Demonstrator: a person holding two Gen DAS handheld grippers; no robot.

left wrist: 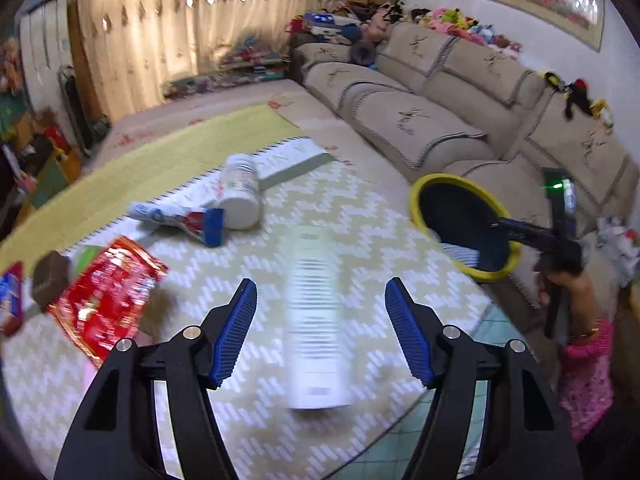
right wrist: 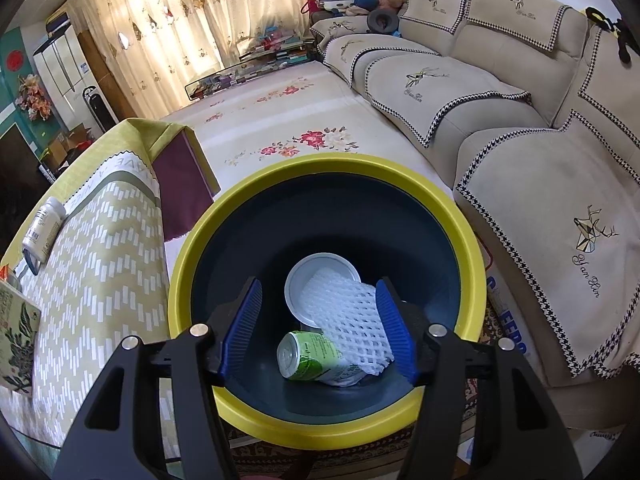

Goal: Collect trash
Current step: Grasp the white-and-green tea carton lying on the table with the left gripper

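Note:
My left gripper [left wrist: 320, 324] is open and empty above the table, its fingers either side of a blurred white remote control [left wrist: 316, 320] lying on the cloth. Beyond it lie a white bottle [left wrist: 240, 190] on its side, a toothpaste tube [left wrist: 176, 218] and a red wrapper [left wrist: 106, 300]. My right gripper [right wrist: 318, 326] is open and empty over the yellow-rimmed dark bin [right wrist: 320, 172], which holds a green can [right wrist: 308, 356], white foam netting [right wrist: 348, 320] and a white lid [right wrist: 308, 280]. The bin [left wrist: 416, 196] and the right gripper's body also show in the left wrist view.
The table wears a green-and-white zigzag cloth [left wrist: 380, 240]. A beige sofa [right wrist: 520, 120] runs along the right, close behind the bin. A book [right wrist: 16, 340] and the white bottle [right wrist: 42, 228] lie on the table's left side. A brown box [left wrist: 50, 280] sits by the red wrapper.

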